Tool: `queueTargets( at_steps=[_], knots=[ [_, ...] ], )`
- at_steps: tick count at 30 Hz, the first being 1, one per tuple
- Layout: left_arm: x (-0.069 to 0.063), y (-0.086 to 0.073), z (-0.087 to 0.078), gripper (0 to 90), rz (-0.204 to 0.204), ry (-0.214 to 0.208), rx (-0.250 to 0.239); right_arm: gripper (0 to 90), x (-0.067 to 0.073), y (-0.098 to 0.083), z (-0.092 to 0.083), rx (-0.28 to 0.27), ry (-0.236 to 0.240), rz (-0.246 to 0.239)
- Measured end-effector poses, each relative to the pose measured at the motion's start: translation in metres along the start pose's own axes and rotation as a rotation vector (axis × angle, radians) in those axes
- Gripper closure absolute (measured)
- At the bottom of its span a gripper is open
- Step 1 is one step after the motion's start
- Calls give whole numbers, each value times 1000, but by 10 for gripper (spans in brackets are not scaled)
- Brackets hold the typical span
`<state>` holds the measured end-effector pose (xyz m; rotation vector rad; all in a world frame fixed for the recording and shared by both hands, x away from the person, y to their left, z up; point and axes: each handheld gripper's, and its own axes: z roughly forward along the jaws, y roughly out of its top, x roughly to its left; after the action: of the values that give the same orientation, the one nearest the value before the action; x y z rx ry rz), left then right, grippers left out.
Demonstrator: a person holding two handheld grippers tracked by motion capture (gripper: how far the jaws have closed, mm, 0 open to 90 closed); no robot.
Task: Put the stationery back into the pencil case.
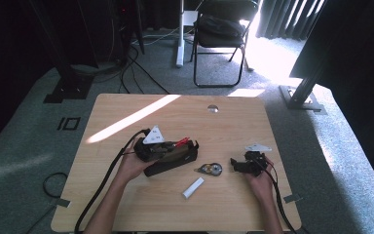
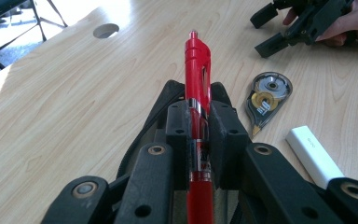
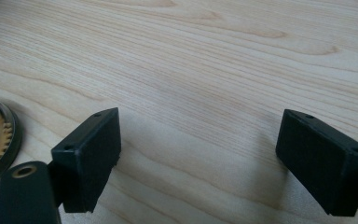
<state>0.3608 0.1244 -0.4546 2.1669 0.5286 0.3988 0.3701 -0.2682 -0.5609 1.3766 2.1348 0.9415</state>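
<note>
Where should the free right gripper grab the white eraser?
Across its two long sides, near the middle. The eraser is a slim white bar lying flat and slanted on the table, with bare wood along both long sides. Come from above with the open right gripper, jaws turned square to its length. The tape dispenser sits apart, likely no obstacle.

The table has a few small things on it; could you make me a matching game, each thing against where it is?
Things:
1. red pen
2. correction tape
3. white eraser
4. black pencil case

Places:
A. under the left gripper
B. lying free between both grippers
C. clamped in the left gripper
D. nearest the table's front edge

Pairs: 1-C, 2-B, 3-D, 4-A
</note>
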Motion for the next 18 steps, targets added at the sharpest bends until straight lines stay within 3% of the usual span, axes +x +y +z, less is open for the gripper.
queueTargets(
  at_steps=[18],
  knots=[
    [6, -6, 14, 794, -19, -5, 32, 138, 0, 0, 0, 0, 0, -1]
  ],
)
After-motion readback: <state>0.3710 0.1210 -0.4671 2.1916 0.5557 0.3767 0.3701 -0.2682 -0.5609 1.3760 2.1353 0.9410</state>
